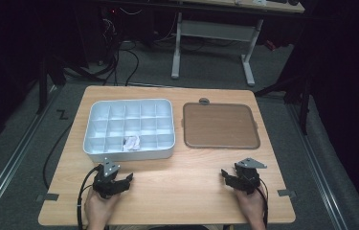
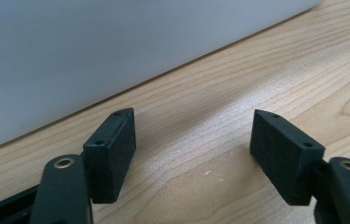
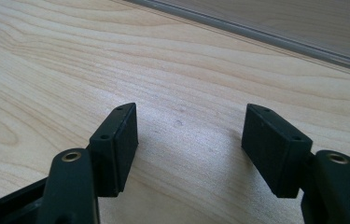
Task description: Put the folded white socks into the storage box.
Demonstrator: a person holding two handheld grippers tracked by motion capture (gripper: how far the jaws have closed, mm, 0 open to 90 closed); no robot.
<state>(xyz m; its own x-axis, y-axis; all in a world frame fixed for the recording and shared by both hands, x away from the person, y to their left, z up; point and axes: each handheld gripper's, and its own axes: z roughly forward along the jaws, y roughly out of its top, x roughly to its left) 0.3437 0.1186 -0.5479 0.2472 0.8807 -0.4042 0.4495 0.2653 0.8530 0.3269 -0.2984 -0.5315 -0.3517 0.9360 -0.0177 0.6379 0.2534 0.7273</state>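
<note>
Both grippers rest on the wooden tabletop [image 1: 177,187] at its near edge, one in each hand. Left gripper [image 1: 119,184] sits just in front of the compartment tray [image 1: 167,152], near the tray's left front corner. Its jaws stand wide apart with nothing between them, only bare wood; the left gripper view has the tray's pale front wall [image 2: 116,51] close ahead of the pads [image 2: 116,154].

Right gripper [image 1: 232,178] sits well apart on the other side, in front of the brown flat lid [image 1: 220,125] that lies beside the tray, to its right. Jaws spread wide too, empty; the right gripper view shows wood grain between the pads [image 3: 121,149] and the lid's grey edge [image 3: 256,35] farther off.

A crumpled white piece [image 1: 132,143] lies in a front-row compartment of the tray, around the middle. Can't tell what it is.
</note>
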